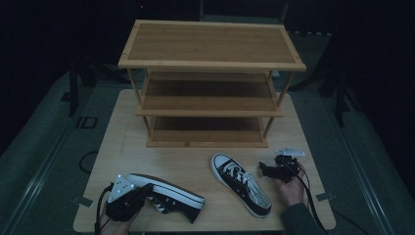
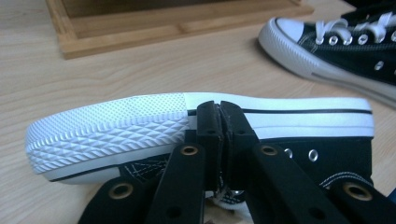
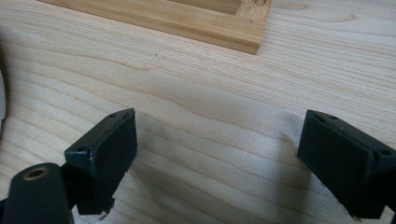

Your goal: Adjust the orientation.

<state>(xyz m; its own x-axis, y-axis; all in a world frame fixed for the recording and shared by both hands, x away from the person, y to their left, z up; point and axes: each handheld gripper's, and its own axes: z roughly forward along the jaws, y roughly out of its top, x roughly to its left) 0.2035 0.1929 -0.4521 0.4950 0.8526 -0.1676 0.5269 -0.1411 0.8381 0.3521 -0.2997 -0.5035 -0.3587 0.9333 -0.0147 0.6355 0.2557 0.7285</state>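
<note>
- Nearest the camera, the left tool (image 1: 128,197) was clamped on the side wall of a black canvas sneaker with white rubber sole (image 1: 169,195), tipped on its side at the front of the pale wooden surface (image 1: 122,142).
- Right tool (image 1: 275,170) stood with jaws apart over bare wood, beside the second, upright black sneaker (image 1: 241,182).
- Both shoes probably awaited shelving; the three-tier bamboo rack (image 1: 210,78) stood empty, its approach unobstructed.

No readable text, brand, number or sign anywhere. Nothing legible on the black canvas sneaker with white rubber sole (image 2: 196,126), on the second black-and-white lace-up sneaker (image 1: 241,183), or on the three-tier bamboo shoe rack (image 1: 210,63). Dim high view, too small for any fine print.
</note>
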